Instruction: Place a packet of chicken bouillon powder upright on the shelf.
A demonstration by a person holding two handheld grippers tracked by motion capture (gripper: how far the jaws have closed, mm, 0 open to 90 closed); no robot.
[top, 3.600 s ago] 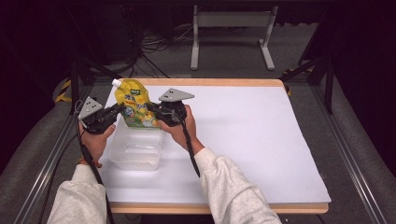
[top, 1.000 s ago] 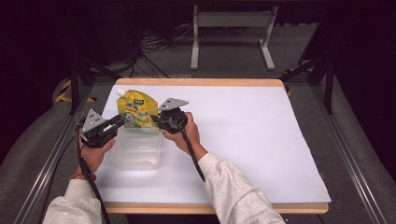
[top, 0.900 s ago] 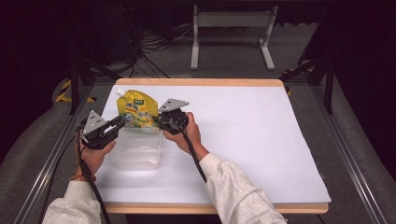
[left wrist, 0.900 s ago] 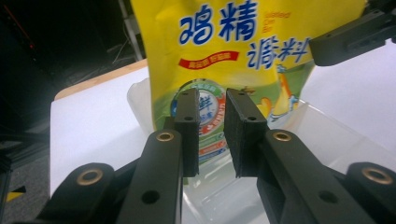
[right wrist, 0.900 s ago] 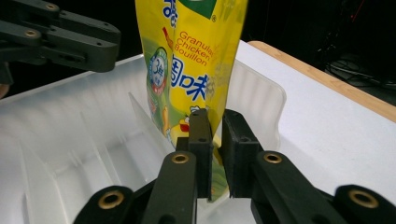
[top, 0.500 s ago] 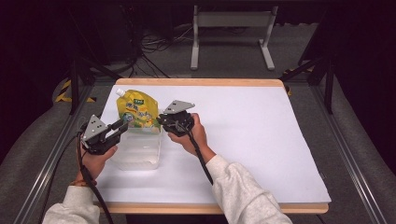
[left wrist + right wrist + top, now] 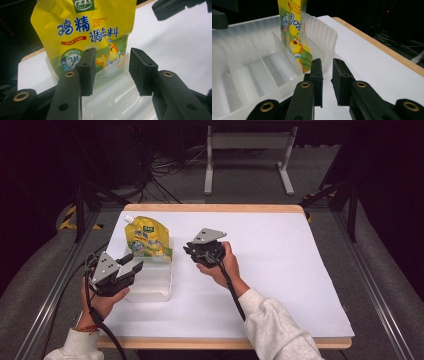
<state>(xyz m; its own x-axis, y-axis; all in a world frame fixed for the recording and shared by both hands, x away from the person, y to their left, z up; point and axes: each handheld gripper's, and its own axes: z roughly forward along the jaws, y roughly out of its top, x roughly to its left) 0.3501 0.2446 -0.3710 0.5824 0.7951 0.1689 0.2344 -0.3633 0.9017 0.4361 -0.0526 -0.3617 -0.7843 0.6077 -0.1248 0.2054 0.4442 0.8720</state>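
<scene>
A yellow seasoning pouch (image 7: 146, 239) with a white spout stands upright in the far slot of a clear divided tray (image 7: 150, 287) at the table's left. My left gripper (image 7: 134, 261) hovers over the tray's near-left corner. In the left gripper view its jaws (image 7: 110, 72) have just been opening and stand apart with nothing between them, the pouch (image 7: 85, 30) a short way beyond. My right gripper (image 7: 188, 249) is to the right of the tray. Its jaws (image 7: 326, 75) are a narrow gap apart and empty, having eased open slightly, and point at the pouch (image 7: 294, 32) and tray (image 7: 244, 75).
A white sheet (image 7: 280, 270) covers the table, with a wooden edge (image 7: 215, 208) along the far side. A metal stand (image 7: 247, 142) and cables lie on the floor behind. Wide free surface stretches to the right of my right hand.
Both grippers have drawn back from the pouch: the left toward the near-left, the right toward the right. The left jaws are wider apart. The pouch stays standing in the tray.
</scene>
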